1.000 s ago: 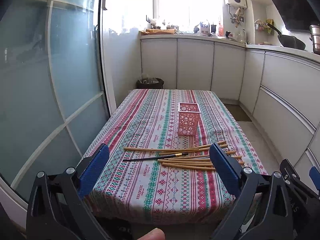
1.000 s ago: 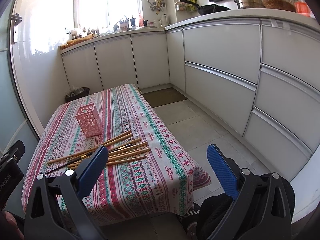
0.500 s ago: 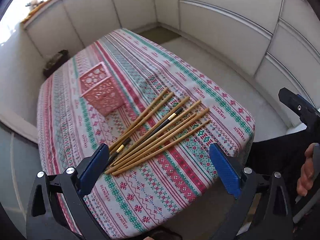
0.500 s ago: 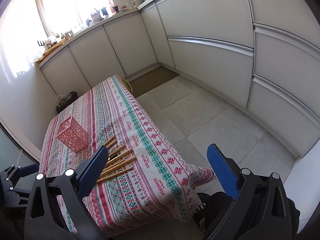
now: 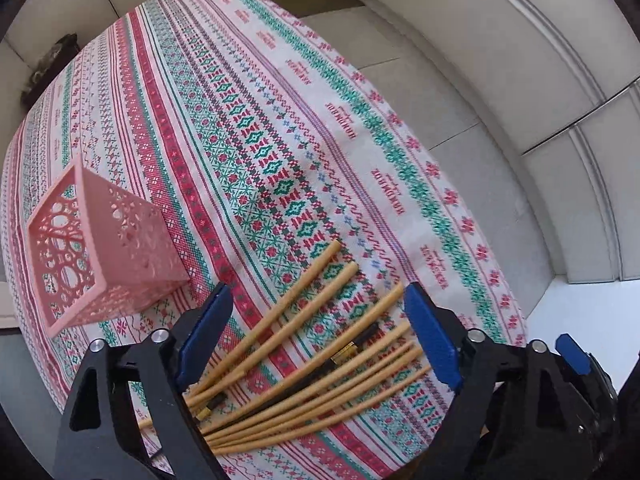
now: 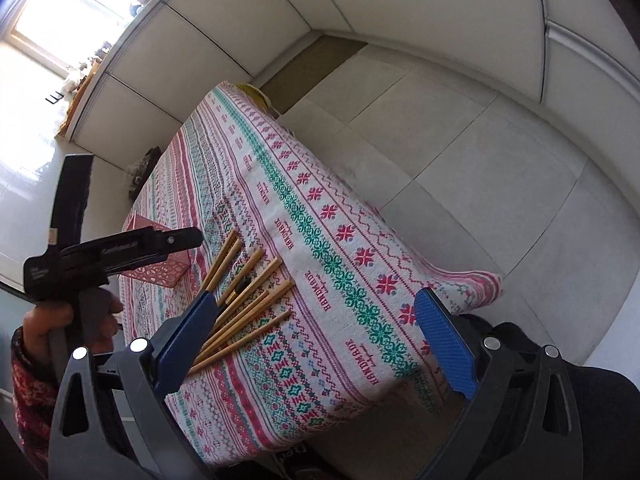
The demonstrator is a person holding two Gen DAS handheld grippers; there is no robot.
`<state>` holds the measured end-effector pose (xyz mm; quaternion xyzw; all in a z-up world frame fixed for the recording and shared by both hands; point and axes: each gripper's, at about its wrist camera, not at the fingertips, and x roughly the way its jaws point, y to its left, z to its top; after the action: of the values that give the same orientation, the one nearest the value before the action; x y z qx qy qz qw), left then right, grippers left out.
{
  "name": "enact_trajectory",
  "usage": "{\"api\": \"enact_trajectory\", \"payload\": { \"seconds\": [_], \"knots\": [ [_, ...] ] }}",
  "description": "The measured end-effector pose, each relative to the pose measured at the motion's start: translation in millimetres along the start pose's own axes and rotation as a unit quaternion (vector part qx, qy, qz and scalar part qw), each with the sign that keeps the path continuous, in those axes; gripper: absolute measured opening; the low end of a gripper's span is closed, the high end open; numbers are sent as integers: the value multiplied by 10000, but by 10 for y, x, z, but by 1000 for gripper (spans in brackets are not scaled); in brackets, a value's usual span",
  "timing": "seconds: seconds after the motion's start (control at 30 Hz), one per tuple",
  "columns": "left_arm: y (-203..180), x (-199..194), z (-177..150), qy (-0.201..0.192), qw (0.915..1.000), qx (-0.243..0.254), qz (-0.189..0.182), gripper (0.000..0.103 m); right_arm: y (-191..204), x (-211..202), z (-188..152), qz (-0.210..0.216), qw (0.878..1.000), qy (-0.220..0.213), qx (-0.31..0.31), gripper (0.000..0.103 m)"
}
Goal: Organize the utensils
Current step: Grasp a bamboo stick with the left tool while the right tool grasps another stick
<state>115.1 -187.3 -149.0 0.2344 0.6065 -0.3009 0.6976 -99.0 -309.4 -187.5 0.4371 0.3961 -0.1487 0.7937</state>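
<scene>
Several bamboo chopsticks [image 5: 320, 340] and a dark one with gold bands [image 5: 352, 350] lie fanned on the patterned tablecloth [image 5: 280, 128] near its front edge. A pink perforated holder [image 5: 92, 248] stands to their left. My left gripper [image 5: 316, 344] is open and hovers low over the chopsticks, which lie between its blue pads. My right gripper [image 6: 316, 344] is open and empty, above the table's front corner. In the right wrist view the chopsticks [image 6: 248, 300] lie by its left pad, and the holder [image 6: 160, 268] shows behind the left gripper's body [image 6: 112, 252].
White cabinet fronts [image 6: 400, 12] run along the far and right sides. Grey tile floor [image 6: 500, 160] lies right of the table. The cloth hangs over the table's front corner [image 6: 472, 284]. A dark bin [image 5: 48, 64] stands by the far wall.
My left gripper has dropped down and forward, close over the chopsticks. My right gripper has tilted down and moved nearer the table's front corner. Both stay open.
</scene>
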Motion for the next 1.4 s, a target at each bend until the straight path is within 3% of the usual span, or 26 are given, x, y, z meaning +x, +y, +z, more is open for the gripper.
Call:
{"api": "enact_trajectory", "payload": {
  "seconds": [0.1, 0.27, 0.4, 0.53, 0.63, 0.73, 0.87, 1.03, 1.2, 1.27, 1.33, 1.4],
  "knots": [
    [15, 225, 59, 334, 9993, 82, 109, 62, 27, 21, 14, 22, 10000, 10, -31, 96],
    [71, 364, 146, 330, 9994, 95, 66, 52, 18, 94, 21, 6, 9998, 177, 32, 96],
    [86, 517, 165, 396, 9991, 150, 42, 37, 19, 113, 34, -80, 9998, 170, 14, 96],
    [124, 562, 103, 276, 9991, 314, 119, 30, 23, 139, 31, -158, 9997, 164, -7, 96],
    [105, 507, -46, 37, 9994, 323, 140, 18, 3, 154, 27, -192, 9996, 190, 42, 96],
    [33, 474, -169, -299, 9987, 322, 257, 15, -9, 171, 30, -66, 9995, 250, 189, 96],
    [-46, 144, -391, -990, 9939, 452, 196, 13, 16, 202, 35, 202, 9978, 345, 526, 96],
    [-29, -664, -841, -1989, 9783, 522, 269, 12, 354, 382, 226, 513, 9938, 758, 634, 96],
    [223, -1539, -1291, -2993, 9541, 118, 52, 8, 740, 902, 488, 1047, 9722, 1740, 1169, 92],
    [359, -1721, -1421, -3337, 9425, -108, -124, 6, 856, 1110, 531, 920, 9688, 2000, 1135, 82],
    [492, -1910, -1625, -3699, 9279, -314, -341, 6, 930, 1297, 549, 645, 9678, 2214, 1011, 54],
    [587, -2089, -1842, -4059, 9114, -464, -483, 6, 965, 1437, 544, 334, 9673, 2334, 930, 43]
  ]
}}
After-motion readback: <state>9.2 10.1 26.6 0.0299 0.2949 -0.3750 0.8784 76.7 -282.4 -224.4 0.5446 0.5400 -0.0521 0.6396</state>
